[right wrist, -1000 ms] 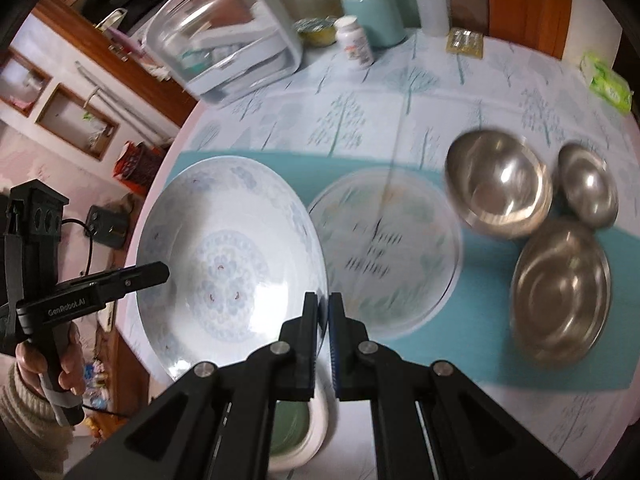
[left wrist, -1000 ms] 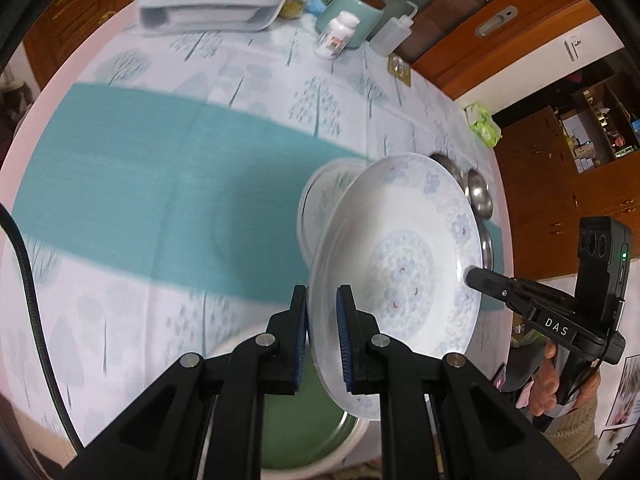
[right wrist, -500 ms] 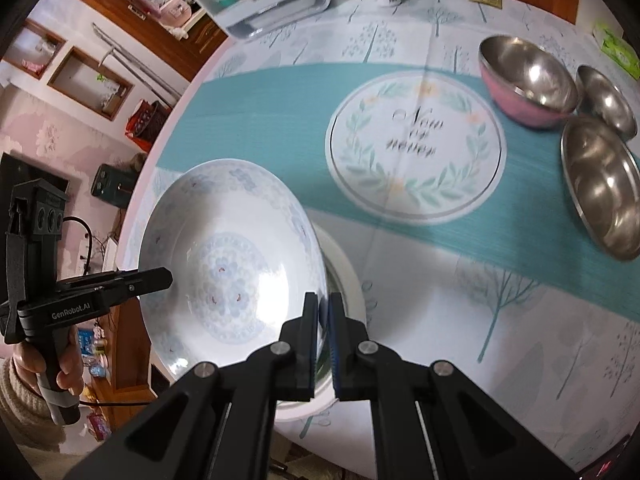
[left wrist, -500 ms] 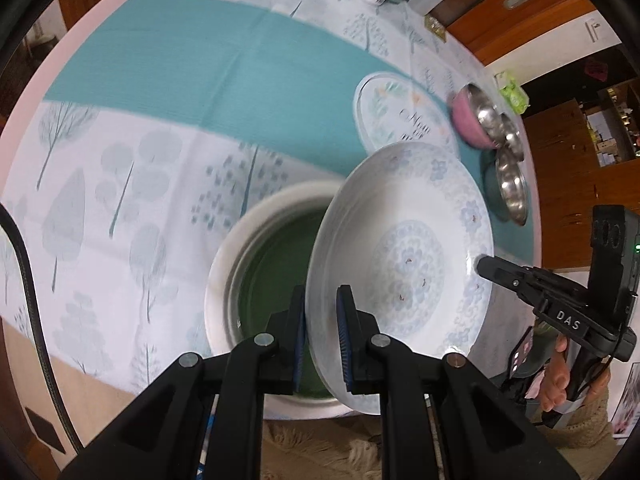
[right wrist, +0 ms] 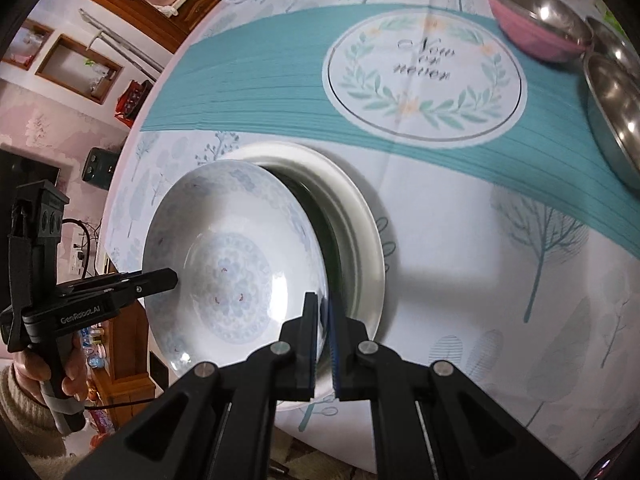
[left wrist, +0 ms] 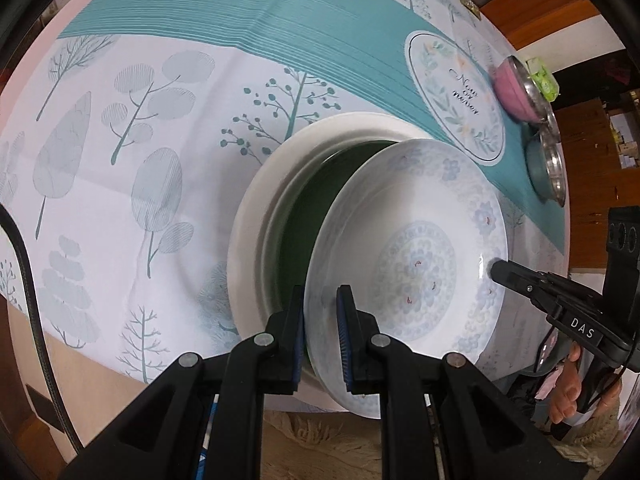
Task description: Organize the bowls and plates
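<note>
A white plate with a pale blue flower pattern is held by its two opposite rims. My left gripper is shut on the near rim in the left wrist view, and it shows as a black tip in the right wrist view. My right gripper is shut on the other rim; its tip presses the far edge. Just under the held plate lies a white-rimmed plate with a green centre, partly covered. Whether the two plates touch I cannot tell.
A round "Now or never" mat lies on the teal runner. Beyond it stand a pink bowl and steel bowls. The table's front edge runs just below the plates. A person's hand holds each gripper handle.
Both grippers have carried the flowered plate down and toward the table's front edge, from beside the round mat to just over the green-centred plate. Both grips have stayed the same.
</note>
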Motion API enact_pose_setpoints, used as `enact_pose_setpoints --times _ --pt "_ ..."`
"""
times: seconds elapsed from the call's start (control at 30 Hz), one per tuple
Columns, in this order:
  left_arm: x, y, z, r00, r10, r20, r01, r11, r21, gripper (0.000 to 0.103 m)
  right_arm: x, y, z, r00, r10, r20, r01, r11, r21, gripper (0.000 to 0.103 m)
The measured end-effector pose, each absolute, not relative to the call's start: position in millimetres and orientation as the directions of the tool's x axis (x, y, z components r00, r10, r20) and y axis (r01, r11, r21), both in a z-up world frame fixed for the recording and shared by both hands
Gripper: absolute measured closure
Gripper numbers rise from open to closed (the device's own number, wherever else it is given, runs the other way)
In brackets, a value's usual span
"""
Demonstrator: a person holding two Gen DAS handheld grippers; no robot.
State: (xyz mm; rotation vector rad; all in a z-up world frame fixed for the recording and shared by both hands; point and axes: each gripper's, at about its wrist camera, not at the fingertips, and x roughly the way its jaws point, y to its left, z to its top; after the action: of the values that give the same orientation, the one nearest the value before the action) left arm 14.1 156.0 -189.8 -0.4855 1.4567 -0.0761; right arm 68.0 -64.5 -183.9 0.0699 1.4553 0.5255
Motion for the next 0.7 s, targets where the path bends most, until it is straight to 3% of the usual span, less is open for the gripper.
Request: enact_pose_setpoints --times 0.57,0.67,0.7 --pt "31 149 -200 0.11 -0.298 -0.948 -0.193 0.93 -0.314 0.09 69 -61 -196 0.028 0.35 -0.936 -0.292 0.899 0.327 0.097" --pt "32 147 -199 0.104 -0.299 -0.949 -0.187 0.931 -0.314 0.087 68 -60 -195 0.032 0.341 -0.94 -0.304 0.899 0.316 0.097" --pt "32 146 -199 0.104 -0.303 -0.947 -0.188 0.929 -0.318 0.08 67 -59 -195 0.033 0.34 -0.94 -0.308 0.898 0.314 0.094"
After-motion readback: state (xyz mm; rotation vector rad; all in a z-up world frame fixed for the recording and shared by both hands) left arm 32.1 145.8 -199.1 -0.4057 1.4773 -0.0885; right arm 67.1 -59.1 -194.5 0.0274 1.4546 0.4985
